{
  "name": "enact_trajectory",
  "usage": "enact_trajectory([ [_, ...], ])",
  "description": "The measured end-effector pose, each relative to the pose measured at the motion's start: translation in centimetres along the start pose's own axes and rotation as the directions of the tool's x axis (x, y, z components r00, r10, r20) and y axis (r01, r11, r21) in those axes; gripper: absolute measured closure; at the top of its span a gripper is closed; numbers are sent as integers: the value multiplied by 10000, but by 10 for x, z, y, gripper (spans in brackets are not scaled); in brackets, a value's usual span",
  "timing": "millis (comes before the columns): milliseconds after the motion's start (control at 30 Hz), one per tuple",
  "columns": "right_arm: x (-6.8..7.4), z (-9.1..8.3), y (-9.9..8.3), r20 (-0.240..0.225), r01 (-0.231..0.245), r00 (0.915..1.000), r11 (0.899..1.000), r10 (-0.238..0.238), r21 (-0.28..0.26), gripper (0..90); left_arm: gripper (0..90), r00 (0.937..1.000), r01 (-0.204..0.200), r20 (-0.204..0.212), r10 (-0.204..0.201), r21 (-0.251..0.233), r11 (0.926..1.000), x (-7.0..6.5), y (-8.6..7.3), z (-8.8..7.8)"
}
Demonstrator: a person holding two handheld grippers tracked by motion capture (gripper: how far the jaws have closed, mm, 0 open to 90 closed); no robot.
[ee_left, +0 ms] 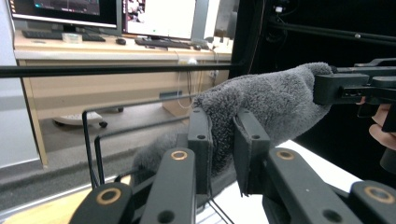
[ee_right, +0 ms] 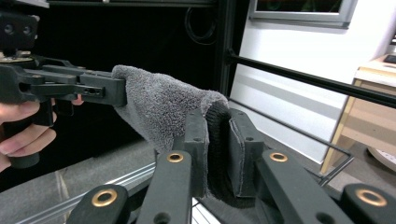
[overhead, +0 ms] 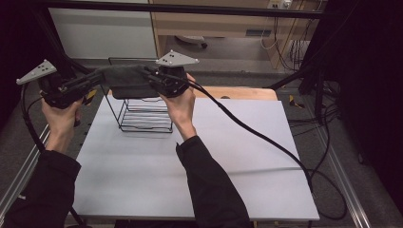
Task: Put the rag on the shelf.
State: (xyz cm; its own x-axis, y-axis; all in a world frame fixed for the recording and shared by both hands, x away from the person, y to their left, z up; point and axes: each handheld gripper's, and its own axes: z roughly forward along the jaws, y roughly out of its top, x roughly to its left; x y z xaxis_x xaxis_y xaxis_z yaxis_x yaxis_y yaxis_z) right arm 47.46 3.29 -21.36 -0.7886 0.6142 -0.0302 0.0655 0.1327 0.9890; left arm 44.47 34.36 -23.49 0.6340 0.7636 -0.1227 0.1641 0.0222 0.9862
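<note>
So we've got the grey terry towel (overhead: 124, 81) stretched between both claws, held up in the air right over the black wire rack (overhead: 142, 114) that sits at the far end of the bench (overhead: 199, 166). Looks to us like we're holding it at two ends so it stays spread flat and can be draped over the rack's top bar instead of bunching up.

Left claw (ee_left: 223, 140): jaws nearly closed, only the thickness of the cloth between them, pinching a fold of the towel (ee_left: 261, 102). In the left gripper view the other claw is biting the far end of the cloth too.

Right claw (ee_right: 218, 140): same story, jaws squeezed in on a thick fold of the towel (ee_right: 163, 109), the pile bulging out over the top of the pads.

The towel isn't touching the bench; whether it's brushing the rack yet, we can't really tell from up top.
</note>
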Motion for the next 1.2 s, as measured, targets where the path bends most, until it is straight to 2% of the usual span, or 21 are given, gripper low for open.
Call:
enact_trajectory([
  [133,2,-2,-6,-117,86,9999,9999,-84,135,798,721,9997,256,25,-256,325,9991,-2,1,-4],
  [233,2,-2,-9,-183,58,9998,9998,-54,184,798,620,9983,577,-122,-574,267,9980,-2,12,-10],
  [300,4,-2,-11,-226,117,9997,9996,-112,252,798,595,9972,732,-141,-731,85,9973,-2,19,-13],
  [400,6,-3,-15,-259,307,9992,9990,-299,337,795,612,9964,791,-323,-789,38,9969,-5,30,-13],
  [500,7,-3,-19,-317,385,9988,9984,-372,414,791,682,9956,750,-616,-707,698,9947,-10,33,-5],
  [600,8,-4,-22,-417,399,9984,9982,-380,442,782,755,9972,530,-601,-443,1512,9871,-16,27,5],
  [733,8,-5,-25,-572,321,9980,9975,-285,627,758,833,9983,483,-426,-408,1944,9797,-19,19,10],
  [867,8,-6,-27,-740,266,9971,9952,-196,944,707,846,9986,469,-365,-391,2441,9686,-19,11,11],
  [1100,8,-9,-26,-1068,225,9942,9910,-83,1320,591,867,9992,222,-396,-112,2867,9578,-21,-6,12],
  [1200,8,-10,-25,-1100,125,9939,9921,13,1246,543,875,9988,140,-482,5,3012,9534,-21,-13,15],
])
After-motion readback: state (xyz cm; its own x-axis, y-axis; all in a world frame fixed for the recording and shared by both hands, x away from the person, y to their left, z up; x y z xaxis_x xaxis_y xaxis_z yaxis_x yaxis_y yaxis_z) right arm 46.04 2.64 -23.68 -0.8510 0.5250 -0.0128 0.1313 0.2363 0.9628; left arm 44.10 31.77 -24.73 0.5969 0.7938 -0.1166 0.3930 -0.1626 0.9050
